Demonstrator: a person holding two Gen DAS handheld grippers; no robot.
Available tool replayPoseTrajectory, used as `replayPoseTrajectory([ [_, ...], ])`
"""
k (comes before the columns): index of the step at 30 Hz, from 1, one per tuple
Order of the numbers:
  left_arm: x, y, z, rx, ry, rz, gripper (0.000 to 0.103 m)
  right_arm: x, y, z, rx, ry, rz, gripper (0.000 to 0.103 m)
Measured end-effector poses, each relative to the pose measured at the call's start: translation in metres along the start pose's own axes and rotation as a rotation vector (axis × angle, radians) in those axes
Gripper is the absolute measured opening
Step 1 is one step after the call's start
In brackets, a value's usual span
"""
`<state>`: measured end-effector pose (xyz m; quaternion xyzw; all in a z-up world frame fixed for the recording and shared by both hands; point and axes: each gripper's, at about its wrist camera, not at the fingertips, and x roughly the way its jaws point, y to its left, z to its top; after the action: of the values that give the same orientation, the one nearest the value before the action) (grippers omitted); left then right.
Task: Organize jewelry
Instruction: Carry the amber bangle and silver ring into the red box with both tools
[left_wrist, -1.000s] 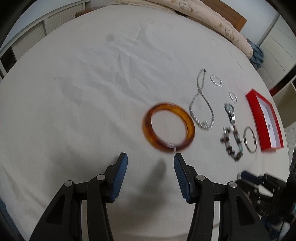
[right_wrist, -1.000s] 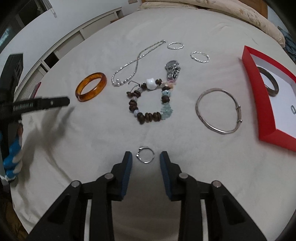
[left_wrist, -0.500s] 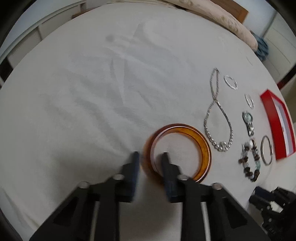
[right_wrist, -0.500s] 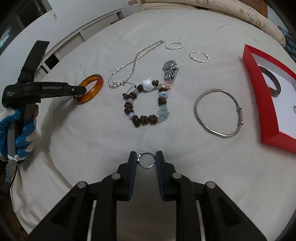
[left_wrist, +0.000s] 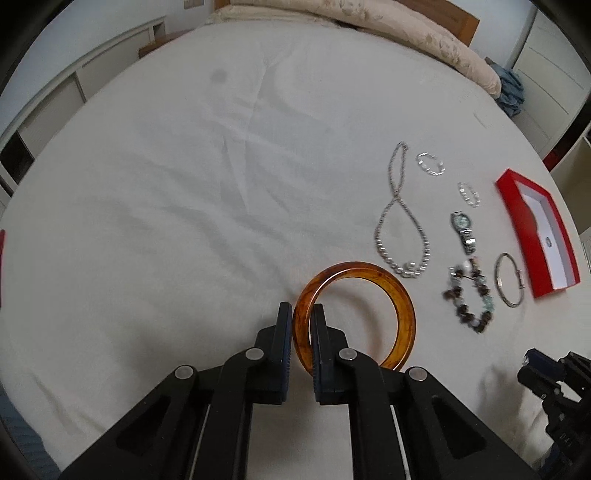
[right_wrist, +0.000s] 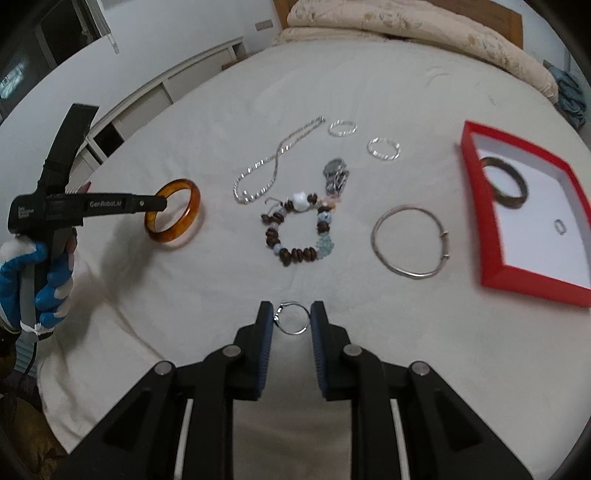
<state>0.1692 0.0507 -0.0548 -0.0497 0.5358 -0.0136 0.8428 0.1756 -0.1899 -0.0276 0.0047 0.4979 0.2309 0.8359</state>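
An amber bangle is pinched at its near rim by my left gripper, which is shut on it. In the right wrist view the same amber bangle hangs tilted from the left gripper just above the white bedsheet. My right gripper is shut on a small silver ring, with both pads against its sides. The red box with a white lining lies to the right. It holds a dark bangle and a tiny ring.
On the sheet lie a beaded bracelet, a thin silver bangle, a watch, a chain necklace and two small silver hoops. A gloved hand holds the left gripper. Pillows lie along the far edge.
The left jaws went from wide open to shut on the bangle's rim and lifted it. The right jaws narrowed onto the small ring and rose slightly with it.
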Motion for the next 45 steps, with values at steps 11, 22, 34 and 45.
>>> replayPoseTrajectory([
  [11,-0.049,-0.075,0.013,0.112,-0.075,-0.073,0.009,-0.081,-0.021,-0.009,0.037,-0.140,-0.076,0.019],
  [22,-0.017,-0.243,0.068,0.365,-0.066,-0.189,0.009,-0.117,-0.140,0.023,0.127,-0.196,-0.220,0.019],
  [34,0.084,-0.379,0.074,0.610,0.058,-0.164,0.009,-0.067,-0.256,0.057,0.179,-0.148,-0.234,0.019],
  [45,0.123,-0.391,0.069,0.656,0.096,-0.113,0.009,-0.020,-0.272,0.029,0.141,0.024,-0.246,0.020],
])
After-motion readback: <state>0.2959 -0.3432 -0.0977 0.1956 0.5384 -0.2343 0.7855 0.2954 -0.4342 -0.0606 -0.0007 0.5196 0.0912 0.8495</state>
